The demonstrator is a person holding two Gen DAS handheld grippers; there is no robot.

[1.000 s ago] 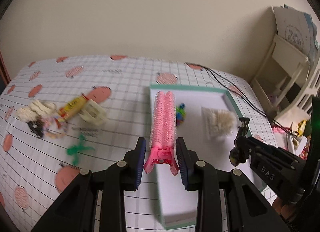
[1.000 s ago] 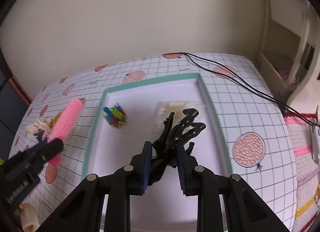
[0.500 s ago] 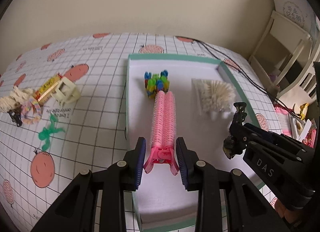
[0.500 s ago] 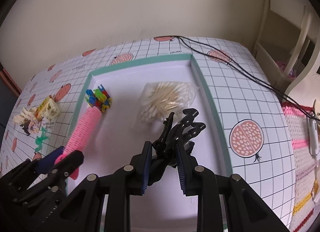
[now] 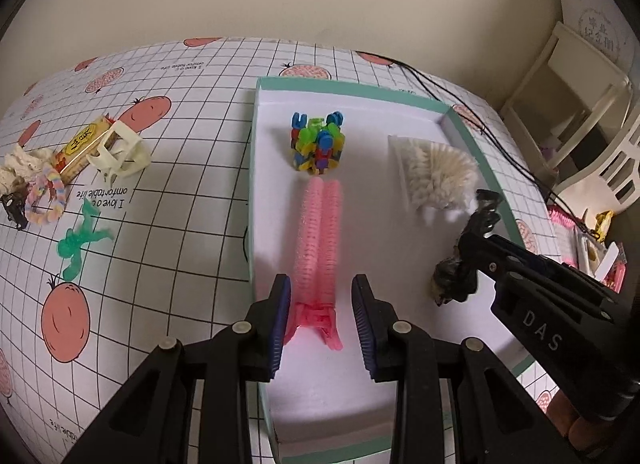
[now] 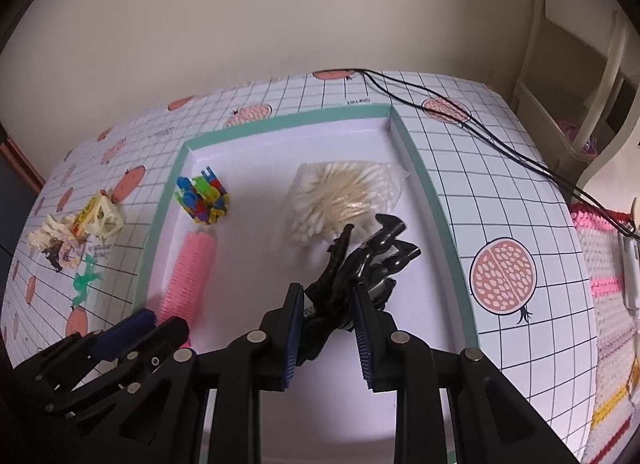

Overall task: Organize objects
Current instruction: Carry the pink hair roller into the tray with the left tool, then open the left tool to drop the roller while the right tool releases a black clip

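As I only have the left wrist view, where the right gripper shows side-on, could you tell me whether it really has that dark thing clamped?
Observer: Yes. In the right wrist view both pads of the right gripper press on it, and it is a black hair clip with its curved teeth spread open.
Operator: Thank you. And what is the white fluffy bundle just beyond it?
Observer: A clear bag of cotton swabs. Their pale wooden sticks show plainly from this side.
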